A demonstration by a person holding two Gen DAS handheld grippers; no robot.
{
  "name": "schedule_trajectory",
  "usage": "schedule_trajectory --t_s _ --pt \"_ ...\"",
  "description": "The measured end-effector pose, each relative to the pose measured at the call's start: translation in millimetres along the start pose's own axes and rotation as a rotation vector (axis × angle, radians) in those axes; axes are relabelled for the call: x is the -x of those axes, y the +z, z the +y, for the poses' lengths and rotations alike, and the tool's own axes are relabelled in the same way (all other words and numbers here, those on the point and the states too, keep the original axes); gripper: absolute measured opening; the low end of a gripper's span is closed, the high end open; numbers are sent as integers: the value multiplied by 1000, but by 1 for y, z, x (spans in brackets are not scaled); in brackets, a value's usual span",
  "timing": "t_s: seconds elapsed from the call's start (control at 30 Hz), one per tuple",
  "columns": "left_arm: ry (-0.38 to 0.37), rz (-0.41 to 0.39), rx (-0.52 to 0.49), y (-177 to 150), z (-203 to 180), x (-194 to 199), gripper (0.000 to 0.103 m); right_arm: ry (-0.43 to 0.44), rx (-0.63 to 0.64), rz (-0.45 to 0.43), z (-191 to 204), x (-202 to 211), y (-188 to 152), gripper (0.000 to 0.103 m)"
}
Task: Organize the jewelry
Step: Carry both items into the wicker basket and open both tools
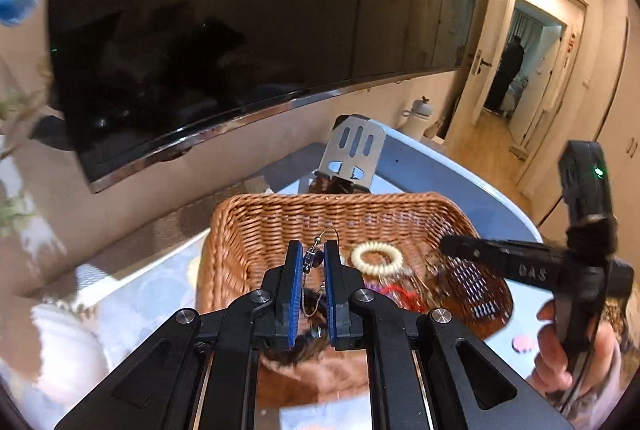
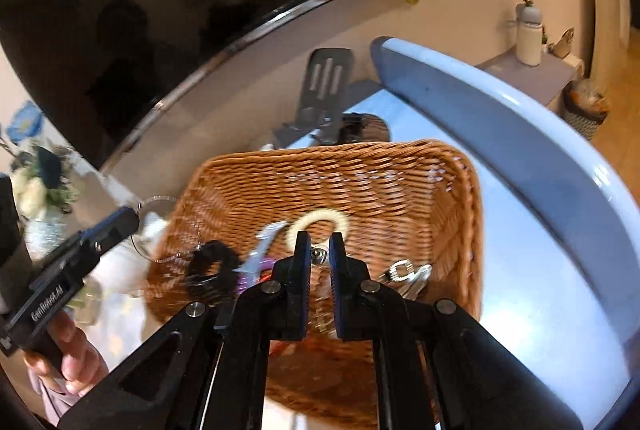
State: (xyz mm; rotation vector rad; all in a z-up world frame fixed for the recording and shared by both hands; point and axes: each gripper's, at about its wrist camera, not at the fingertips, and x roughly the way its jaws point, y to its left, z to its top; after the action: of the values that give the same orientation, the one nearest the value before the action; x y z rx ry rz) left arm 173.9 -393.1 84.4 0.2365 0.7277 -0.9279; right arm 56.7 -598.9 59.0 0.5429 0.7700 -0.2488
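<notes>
Left wrist view: the wicker basket (image 1: 320, 226) sits on the pale blue bench (image 1: 460, 182), serving, I judge, as the bin where the jewelry collects. Inside lie a cream coil bracelet (image 1: 376, 257) and a blurred tangle of red and purple pieces. The left gripper (image 1: 313, 262) hovers over the basket's near wall, its blue-padded fingers parted only slightly around a beaded wire earring (image 1: 314, 256); whether they pinch it I cannot tell. The right gripper (image 2: 320, 254), over the basket's middle, has black fingers nearly closed around a small metal piece (image 2: 319, 255), though contact is unclear.
</notes>
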Motion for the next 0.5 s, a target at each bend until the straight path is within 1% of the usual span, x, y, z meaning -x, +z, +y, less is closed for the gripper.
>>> schedule_trajectory --t_s 0.1,0.23,0.27,0.3,0.33,0.37,0.4,0.43,0.5 --pt "4 20 20 3 3 -20 10 -68 22 -3 -1 -4 4 12" --pt "6 23 35 1 5 -30 11 -56 23 2 -10 -11 9 13" --pt "3 23 33 -1 5 -29 16 -61 32 -8 -11 -10 9 16" --pt "8 27 35 -2 5 -28 33 -66 41 -16 -12 -10 9 18" --pt "17 27 38 -3 5 -26 45 -72 47 -22 -13 -7 8 22" --pt "30 14 39 -4 5 -21 64 -73 47 -28 -13 -5 6 27" --pt "35 -7 37 -6 4 -15 67 -61 48 -35 -14 -2 4 29" --pt "35 -22 39 -6 4 -11 67 -47 51 -36 -13 -4 4 31" --pt "15 -21 44 -9 4 4 67 -9 55 -46 -9 4 -1 31"
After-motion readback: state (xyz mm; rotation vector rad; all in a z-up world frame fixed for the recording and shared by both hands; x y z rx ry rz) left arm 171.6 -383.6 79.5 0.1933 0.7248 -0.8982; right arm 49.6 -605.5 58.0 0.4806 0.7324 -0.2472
